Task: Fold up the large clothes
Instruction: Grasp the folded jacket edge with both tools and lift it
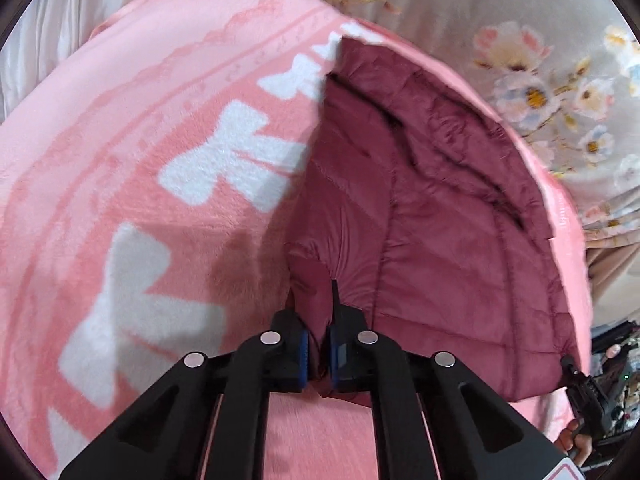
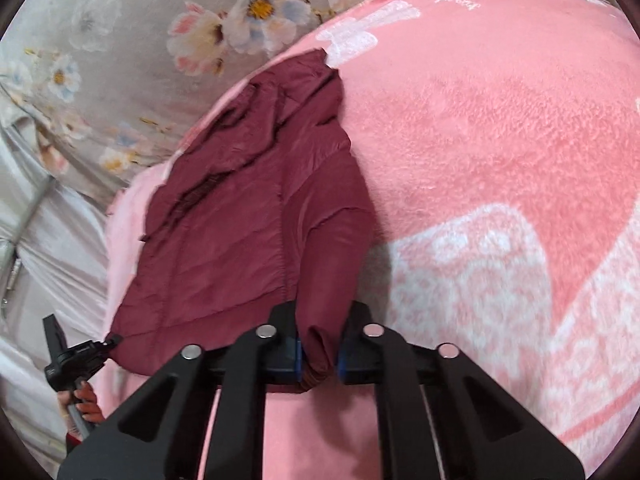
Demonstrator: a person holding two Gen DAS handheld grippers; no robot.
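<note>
Left gripper (image 1: 318,354) clamped on a fold of dark maroon quilted puffer jacket (image 1: 432,216); right gripper (image 2: 319,354) pinched on a maroon sleeve end (image 2: 320,344). Jacket spread flat on pink fleece blanket with white bows (image 1: 168,128), beside grey floral bedsheet (image 2: 120,60)

Ahead of my two claws, left (image 1: 319,354) and right (image 2: 319,354), I count one jacket (image 1: 432,216), one blanket (image 1: 160,140) under it and one sheet (image 1: 560,40) beyond.
</note>
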